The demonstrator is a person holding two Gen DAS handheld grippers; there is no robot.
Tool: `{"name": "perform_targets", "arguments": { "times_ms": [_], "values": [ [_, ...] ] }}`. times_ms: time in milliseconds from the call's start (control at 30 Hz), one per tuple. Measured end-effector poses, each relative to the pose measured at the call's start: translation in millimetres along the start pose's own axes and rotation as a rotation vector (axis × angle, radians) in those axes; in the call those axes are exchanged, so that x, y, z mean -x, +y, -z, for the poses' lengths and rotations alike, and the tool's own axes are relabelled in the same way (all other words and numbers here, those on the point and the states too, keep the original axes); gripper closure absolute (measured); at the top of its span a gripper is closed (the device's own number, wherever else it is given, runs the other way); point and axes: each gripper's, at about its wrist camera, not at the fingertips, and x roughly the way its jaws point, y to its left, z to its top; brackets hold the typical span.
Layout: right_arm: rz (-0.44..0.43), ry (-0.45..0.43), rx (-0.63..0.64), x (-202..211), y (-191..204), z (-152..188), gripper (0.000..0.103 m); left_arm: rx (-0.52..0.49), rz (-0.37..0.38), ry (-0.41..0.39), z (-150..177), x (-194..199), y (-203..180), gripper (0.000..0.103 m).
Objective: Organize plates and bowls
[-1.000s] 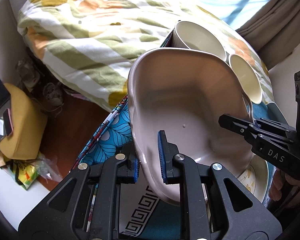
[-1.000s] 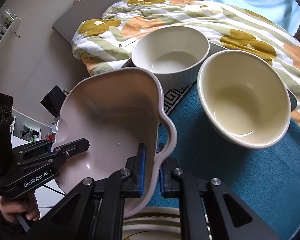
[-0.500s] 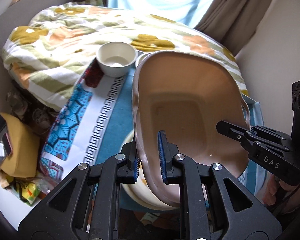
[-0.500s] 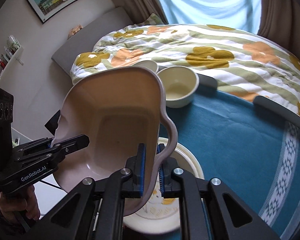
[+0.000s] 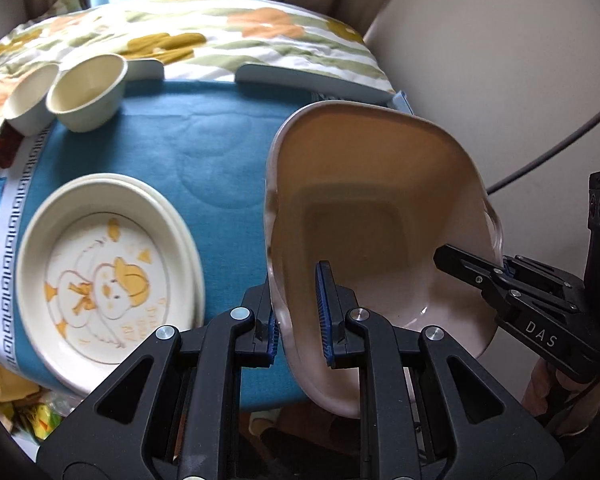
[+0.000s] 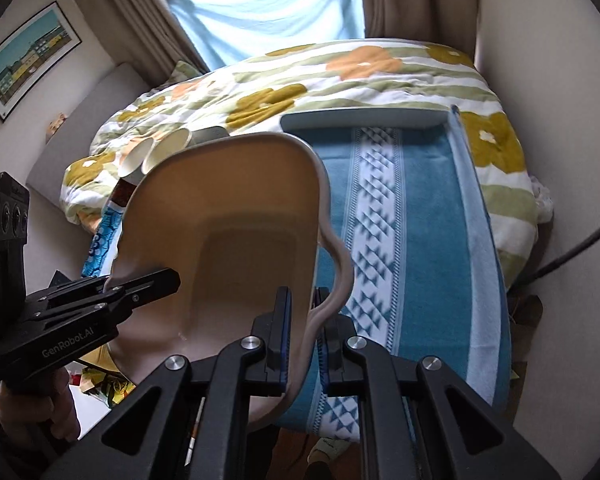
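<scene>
I hold the beige scalloped plastic basin point(image 5: 380, 216) clamped by both rims, left gripper point(image 5: 298, 314) and right gripper point(image 6: 302, 334), and should lower it level onto bare blue cloth point(image 5: 204, 148) at frame centre.

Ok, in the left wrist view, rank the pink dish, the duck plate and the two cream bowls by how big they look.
1. Pink dish, largest, though it is held nearest the camera, which inflates it.
2. Duck plate.
3. Nearer cream bowl.
4. Farther cream bowl, partly hidden; the two bowls may be alike in true size.
</scene>
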Motion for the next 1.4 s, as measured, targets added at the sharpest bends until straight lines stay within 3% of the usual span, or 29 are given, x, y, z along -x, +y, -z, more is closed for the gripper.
{"name": "perform_targets", "arguments": {
  "times_ms": [200,367,767,867,933,967,1200,1400],
  "values": [
    [0.018,0.021,-0.062,-31,-42,21,0.092,-0.034,0.012,0.059,10,-54,-16,0.089],
    [0.018,0.03,-0.071,-47,-55,28,0.092,-0.046,-0.007,0.089,20,-78,-19,0.089],
    [-0.036,0.01,-0.13,-56,-68,33,0.092,-0.092,-0.087,0.065,12,-90,-27,0.089],
    [-0.059,0.0,-0.172,-57,-72,33,0.09,-0.092,-0.081,0.075,11,-92,-29,0.077],
    [-0.082,0.001,-0.198,-59,-74,33,0.083,-0.096,-0.094,0.07,12,-92,-30,0.035],
    [-0.085,0.002,-0.204,-59,-74,33,0.077,-0.104,-0.102,0.052,12,-90,-31,0.031],
    [-0.089,-0.033,-0.245,-47,-77,34,0.074,-0.116,-0.112,0.039,14,-79,-33,0.031],
    [0.011,-0.119,-0.143,7,-56,24,0.074,-0.124,-0.15,-0.019,18,-27,-34,0.031]
  ]
}}
